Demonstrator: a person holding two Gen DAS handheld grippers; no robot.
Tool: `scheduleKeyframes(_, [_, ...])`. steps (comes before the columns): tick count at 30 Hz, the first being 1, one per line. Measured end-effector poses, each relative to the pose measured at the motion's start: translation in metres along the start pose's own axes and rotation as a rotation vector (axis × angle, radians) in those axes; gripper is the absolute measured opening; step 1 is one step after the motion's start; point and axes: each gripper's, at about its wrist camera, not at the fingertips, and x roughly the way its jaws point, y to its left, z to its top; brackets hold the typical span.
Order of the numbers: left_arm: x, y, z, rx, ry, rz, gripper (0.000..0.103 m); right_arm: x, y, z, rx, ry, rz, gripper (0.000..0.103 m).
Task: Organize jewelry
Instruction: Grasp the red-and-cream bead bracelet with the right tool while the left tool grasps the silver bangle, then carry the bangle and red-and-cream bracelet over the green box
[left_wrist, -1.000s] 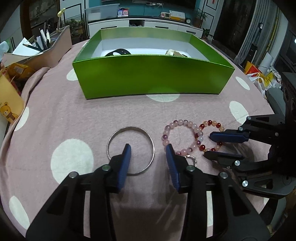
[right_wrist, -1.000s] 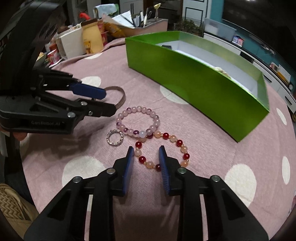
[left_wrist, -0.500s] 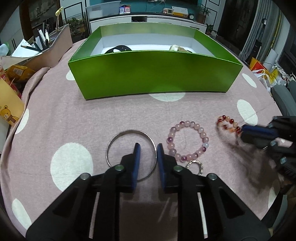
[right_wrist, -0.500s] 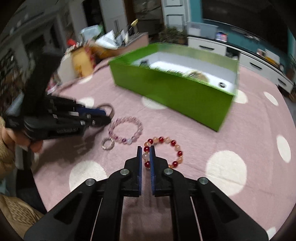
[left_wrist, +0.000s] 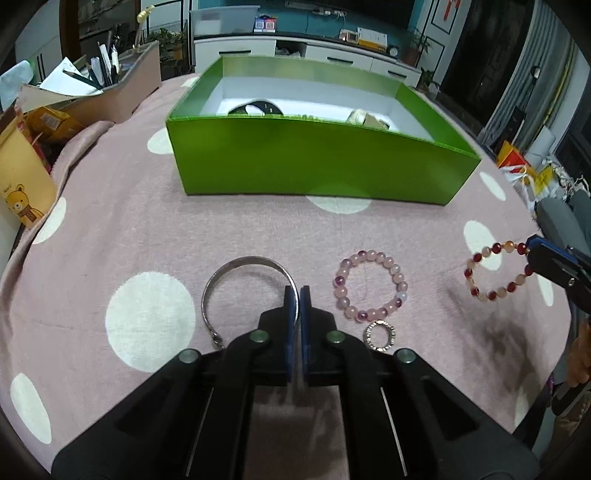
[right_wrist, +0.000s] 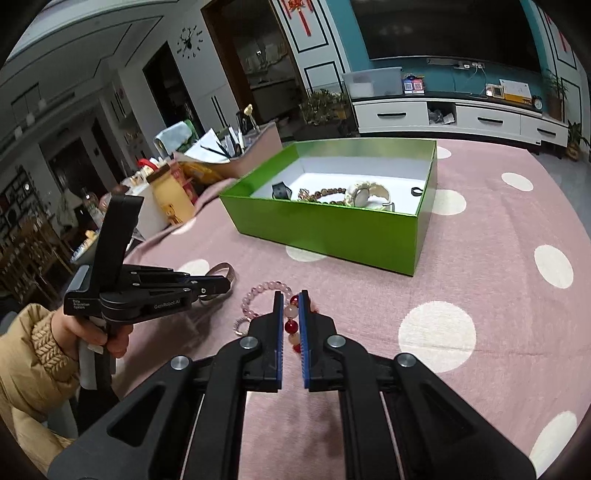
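Left wrist: you've clamped left gripper (left_wrist: 294, 295) on silver bangle (left_wrist: 236, 266), right gripper (right_wrist: 290, 306) on red-bead bracelet (left_wrist: 495, 271), bound for green box (left_wrist: 314, 162) at twelve o'clock.

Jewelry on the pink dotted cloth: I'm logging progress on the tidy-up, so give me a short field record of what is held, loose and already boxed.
left tongs: shut on the silver bangle, which lies on the cloth
right tongs: shut on the red and peach bead bracelet, lifted off the cloth
loose: pink bead bracelet; small sparkly ring beside it
green box: open, already holds a white watch, a brown bead string and dark items
cloth: pink with white dots
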Motion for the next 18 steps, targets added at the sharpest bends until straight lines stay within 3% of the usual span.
scheduleKeyframes(18, [-0.07, -0.002, 0.026, 0.002, -0.141, -0.037, 0.002, -0.034, 0.004, 0.029, 0.023, -0.111, -0.007, 0.007])
